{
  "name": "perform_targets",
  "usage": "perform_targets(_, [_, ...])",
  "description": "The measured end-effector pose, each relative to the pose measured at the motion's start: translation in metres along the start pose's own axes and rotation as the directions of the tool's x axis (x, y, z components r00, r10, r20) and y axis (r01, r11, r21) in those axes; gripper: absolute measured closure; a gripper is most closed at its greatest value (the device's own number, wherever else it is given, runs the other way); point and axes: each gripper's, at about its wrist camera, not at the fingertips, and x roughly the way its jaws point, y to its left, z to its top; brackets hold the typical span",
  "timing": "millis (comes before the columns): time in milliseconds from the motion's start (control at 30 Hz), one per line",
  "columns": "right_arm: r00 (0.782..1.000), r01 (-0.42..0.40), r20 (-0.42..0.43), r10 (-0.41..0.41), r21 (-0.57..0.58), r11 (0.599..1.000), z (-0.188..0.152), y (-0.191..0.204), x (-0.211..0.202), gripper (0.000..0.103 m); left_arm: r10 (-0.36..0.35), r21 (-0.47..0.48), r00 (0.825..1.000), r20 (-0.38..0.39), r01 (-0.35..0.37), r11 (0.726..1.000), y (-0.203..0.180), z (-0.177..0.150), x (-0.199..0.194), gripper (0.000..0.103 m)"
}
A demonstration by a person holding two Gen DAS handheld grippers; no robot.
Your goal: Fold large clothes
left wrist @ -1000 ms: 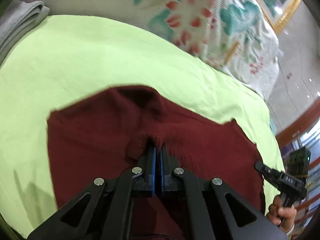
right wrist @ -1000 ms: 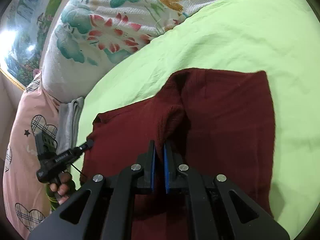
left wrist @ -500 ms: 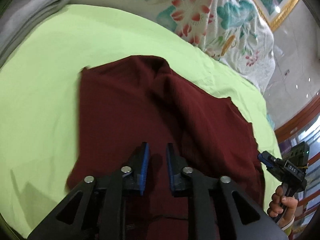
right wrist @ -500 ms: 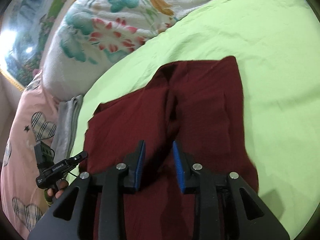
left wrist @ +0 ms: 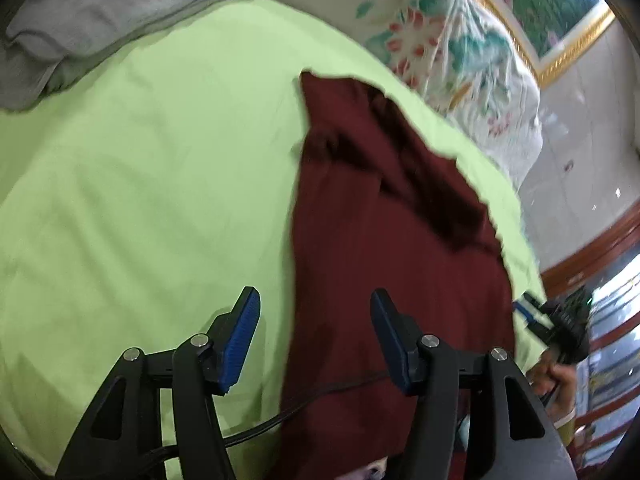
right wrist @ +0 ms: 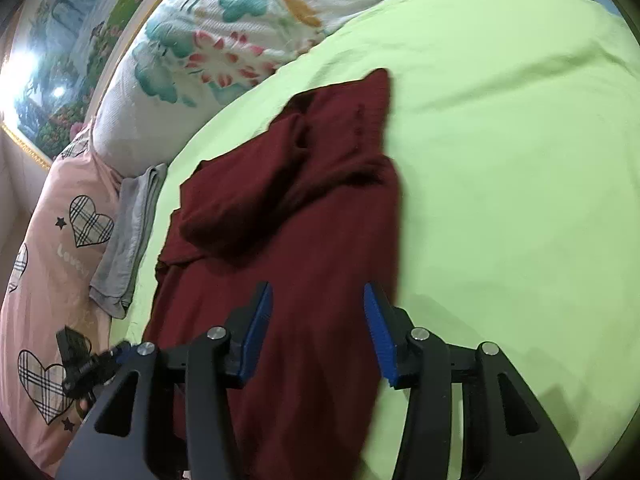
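Observation:
A dark red garment (left wrist: 384, 240) lies folded lengthwise on the lime green sheet (left wrist: 152, 168), with a loose flap bunched at its far end. My left gripper (left wrist: 314, 312) hovers over the garment's left edge, its jaws opening and nothing held between the blue pads. In the right wrist view the same garment (right wrist: 304, 216) stretches away from me, and my right gripper (right wrist: 318, 306) hangs above its right side, jaws opening, no cloth pinched. The other gripper and the hand holding it show small at the lower right of the left wrist view (left wrist: 560, 332) and the lower left of the right wrist view (right wrist: 86, 364).
A folded grey cloth (left wrist: 92, 12) lies at the sheet's far left edge, also seen as a grey cloth (right wrist: 128, 236). A floral quilt (right wrist: 240, 32) is heaped beyond the garment. A pink heart-print cover (right wrist: 48, 264) lies beside it. A black cable (left wrist: 320, 392) crosses the garment near me.
Both grippers let go of the red cloth they were pinching and opened. Both pulled back toward me and apart, leaving the garment folded over on itself.

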Motion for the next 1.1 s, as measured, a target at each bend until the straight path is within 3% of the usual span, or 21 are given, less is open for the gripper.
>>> perform_targets(100, [1.0,0.008,0.006,-0.008,0.032,0.999,-0.013,-0.014,-0.012,0.051,-0.004,0.004,0.999,-0.048,0.004,1.0,0.007,-0.018,0.003,0.044])
perform_targets(200, [1.0,-0.016,-0.023,0.017,0.061,0.998,-0.028,-0.023,-0.013,0.051,-0.053,0.017,0.996,-0.074,0.055,0.998,0.009,-0.032,0.001,0.041])
perform_targets(333, [0.981,-0.16,-0.1,0.164,0.043,0.986,-0.05,-0.013,-0.011,0.051,-0.114,0.044,0.986,-0.122,0.12,0.992,0.007,-0.044,-0.01,0.04])
perform_targets(567, [0.943,-0.276,-0.196,0.269,-0.005,0.961,-0.085,0.001,-0.007,0.05,-0.076,0.074,0.995,-0.064,0.081,0.994,0.023,-0.051,-0.066,0.035])
perform_targets(667, [0.93,-0.314,-0.194,0.313,0.023,0.949,-0.091,-0.002,-0.002,0.05,-0.102,0.051,0.989,-0.104,0.107,0.993,0.026,-0.054,-0.057,0.035])
perform_targets(833, [0.92,-0.339,-0.2,0.336,0.018,0.941,-0.097,-0.002,0.0,0.052,-0.102,0.104,0.972,-0.21,0.126,0.986,-0.002,-0.065,-0.009,0.034])
perform_targets(933, [0.919,-0.339,-0.209,0.335,0.015,0.941,-0.1,-0.005,-0.001,0.059,-0.102,0.148,0.975,-0.196,0.133,0.98,-0.018,-0.063,-0.002,0.031])
perform_targets(967, [0.92,-0.334,-0.212,0.329,0.012,0.943,-0.101,-0.006,0.0,0.069,-0.109,0.149,0.975,-0.195,0.139,0.979,-0.021,-0.063,-0.002,0.035])
perform_targets(1033, [0.926,-0.315,-0.22,0.306,-0.004,0.949,-0.105,-0.008,0.0,0.089,-0.105,0.166,0.973,-0.206,0.141,0.976,-0.024,-0.065,0.002,0.07])
perform_targets(1100, [0.925,-0.318,-0.219,0.31,-0.004,0.948,-0.107,-0.012,-0.002,0.094,-0.063,0.184,0.979,-0.194,0.099,0.978,-0.026,-0.068,0.005,0.094])
